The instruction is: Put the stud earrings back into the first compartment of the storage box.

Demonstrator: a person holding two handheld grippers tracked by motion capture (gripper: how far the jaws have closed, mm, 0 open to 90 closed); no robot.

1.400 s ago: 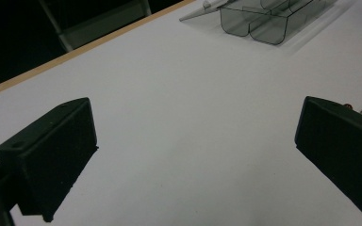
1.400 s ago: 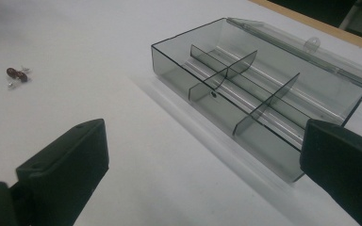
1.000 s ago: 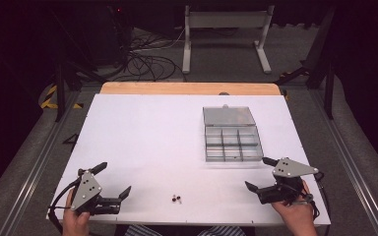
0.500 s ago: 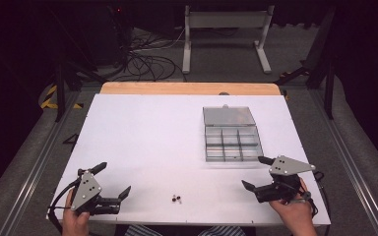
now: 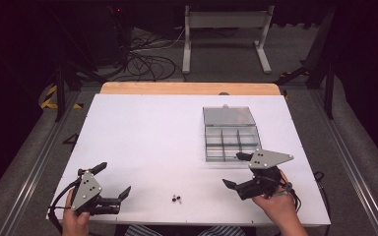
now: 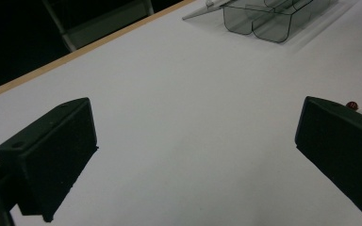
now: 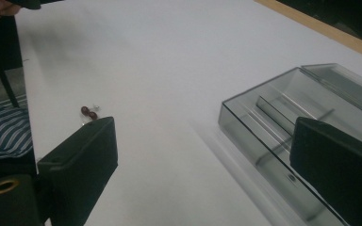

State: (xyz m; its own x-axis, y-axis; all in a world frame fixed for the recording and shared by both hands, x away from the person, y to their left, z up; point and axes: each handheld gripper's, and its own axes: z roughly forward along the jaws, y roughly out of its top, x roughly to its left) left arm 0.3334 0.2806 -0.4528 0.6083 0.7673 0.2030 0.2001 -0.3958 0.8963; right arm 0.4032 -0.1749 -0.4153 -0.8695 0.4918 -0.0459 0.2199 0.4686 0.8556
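Clear plastic organizer box (image 5: 230, 133) lies lid-open at far right to receive the small dark-red parts (image 5: 176, 198) between your empty, wide-jawed left gripper (image 5: 114, 185) and right gripper (image 5: 236, 170).

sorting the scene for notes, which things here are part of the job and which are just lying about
Part of the job:
- clear compartment box, lid open
- small dark red beads
- right gripper, open
- left gripper, open

Just lying about:
- cables on the floor
- metal stand
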